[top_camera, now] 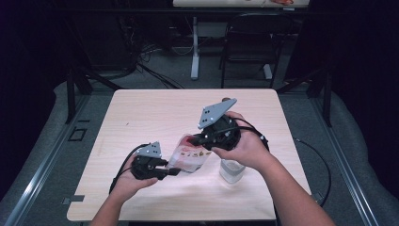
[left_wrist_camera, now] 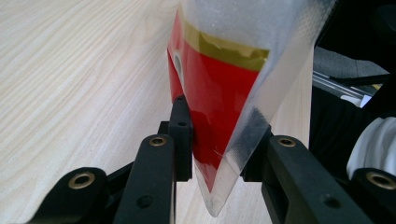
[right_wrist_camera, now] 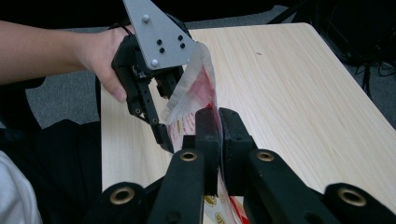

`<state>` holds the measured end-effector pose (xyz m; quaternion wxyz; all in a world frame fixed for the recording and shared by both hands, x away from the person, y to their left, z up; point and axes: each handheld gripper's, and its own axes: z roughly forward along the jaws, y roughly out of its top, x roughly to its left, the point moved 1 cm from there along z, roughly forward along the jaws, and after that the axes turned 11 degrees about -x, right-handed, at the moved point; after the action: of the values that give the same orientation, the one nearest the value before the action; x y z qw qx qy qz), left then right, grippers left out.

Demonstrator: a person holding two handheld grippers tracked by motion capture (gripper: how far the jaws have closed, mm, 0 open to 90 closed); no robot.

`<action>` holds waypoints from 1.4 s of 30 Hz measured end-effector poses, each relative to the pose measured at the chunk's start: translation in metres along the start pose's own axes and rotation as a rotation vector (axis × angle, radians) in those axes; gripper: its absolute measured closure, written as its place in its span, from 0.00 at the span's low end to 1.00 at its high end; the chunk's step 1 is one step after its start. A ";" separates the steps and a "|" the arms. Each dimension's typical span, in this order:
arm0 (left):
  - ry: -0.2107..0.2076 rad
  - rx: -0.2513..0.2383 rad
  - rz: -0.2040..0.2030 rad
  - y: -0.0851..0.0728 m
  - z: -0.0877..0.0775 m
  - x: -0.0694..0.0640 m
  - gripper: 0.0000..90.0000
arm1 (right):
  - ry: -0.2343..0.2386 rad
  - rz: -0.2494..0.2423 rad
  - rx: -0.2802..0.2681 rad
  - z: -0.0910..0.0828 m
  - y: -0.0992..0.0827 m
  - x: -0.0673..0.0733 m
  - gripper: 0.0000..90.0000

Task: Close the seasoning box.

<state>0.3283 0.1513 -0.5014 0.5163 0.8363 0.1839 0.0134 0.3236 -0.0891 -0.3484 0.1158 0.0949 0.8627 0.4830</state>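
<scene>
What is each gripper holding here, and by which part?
Both hold the same red-and-clear plastic pouch, lifted off the table. The left gripper pinches one corner edge; the right gripper clamps the opposite edge.

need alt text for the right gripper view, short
The right tongs are shut on the edge of a clear and red plastic bag above a light wooden table. Beyond, the left tongs grip the bag's other side.
</scene>
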 end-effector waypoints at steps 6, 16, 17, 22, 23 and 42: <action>0.012 0.026 0.005 0.002 -0.002 0.001 0.81 | 0.000 0.010 -0.024 -0.001 -0.009 -0.002 0.99; 0.039 0.084 0.033 0.018 -0.005 0.001 0.81 | -0.017 0.039 -0.090 -0.012 -0.026 -0.008 0.99; 0.039 0.091 0.033 0.020 -0.005 0.000 0.81 | -0.019 0.041 -0.099 -0.014 -0.028 -0.009 1.00; 0.036 0.118 0.041 0.028 -0.006 -0.003 0.81 | -0.026 0.051 -0.142 -0.022 -0.035 -0.008 1.00; 0.037 0.125 0.046 0.029 -0.007 -0.003 0.81 | -0.030 0.053 -0.149 -0.023 -0.037 -0.008 1.00; 0.036 0.205 0.027 0.032 -0.008 -0.003 0.81 | -0.044 0.112 -0.208 -0.022 -0.065 -0.012 1.00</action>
<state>0.3334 0.1448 -0.4693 0.4244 0.8868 0.1823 0.0168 0.3254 -0.1439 -0.3918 0.1165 0.1411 0.7986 0.5734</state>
